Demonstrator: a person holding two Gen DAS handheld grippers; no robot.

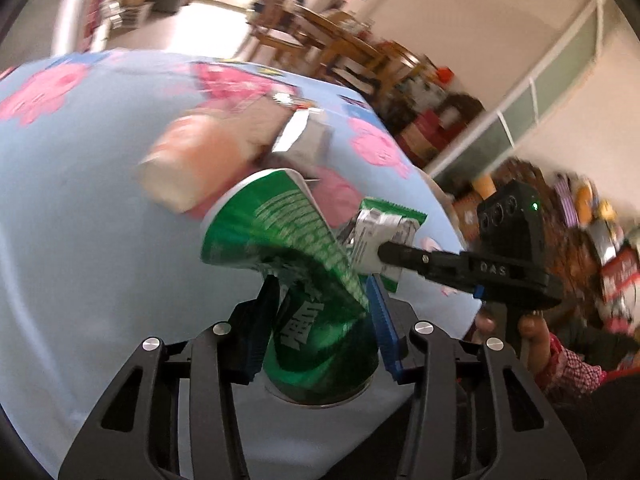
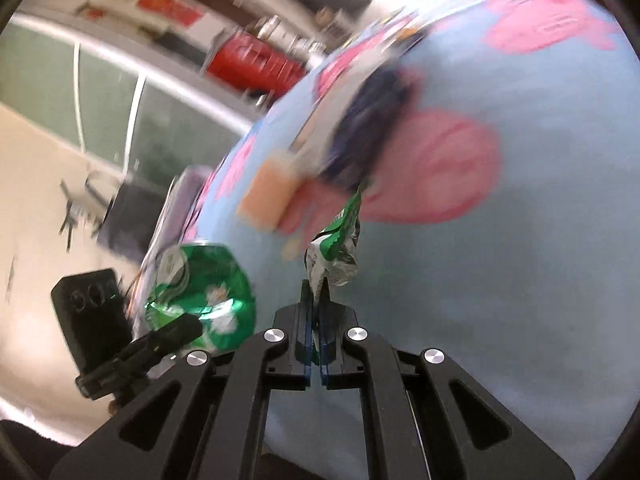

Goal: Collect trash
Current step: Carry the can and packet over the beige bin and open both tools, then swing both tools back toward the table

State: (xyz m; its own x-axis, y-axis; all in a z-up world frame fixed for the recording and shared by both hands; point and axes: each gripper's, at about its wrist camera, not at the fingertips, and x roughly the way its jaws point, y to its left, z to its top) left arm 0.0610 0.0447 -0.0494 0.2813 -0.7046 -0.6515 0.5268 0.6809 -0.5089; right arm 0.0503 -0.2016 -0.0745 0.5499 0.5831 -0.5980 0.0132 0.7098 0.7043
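A crushed green paper cup [image 1: 296,240] with white print is clamped between the blue pads of my left gripper [image 1: 322,292], just above the table. In the right wrist view the same cup [image 2: 204,292] shows at the lower left, with the left gripper [image 2: 180,330] on it. My right gripper [image 2: 316,292] is shut on a crumpled green and silver wrapper [image 2: 336,248], lifted off the cloth. From the left wrist view the right gripper [image 1: 386,252] reaches in from the right, holding that wrapper [image 1: 384,236] right beside the cup.
The table wears a light blue cloth [image 1: 80,220] with pink cartoon figures. A blurred beige-pink tub [image 1: 188,160] and a silver and dark wrapper [image 1: 300,136] lie beyond the cup. A hand with a checked sleeve [image 1: 560,360] holds the right gripper. Wooden chairs [image 1: 320,36] stand behind.
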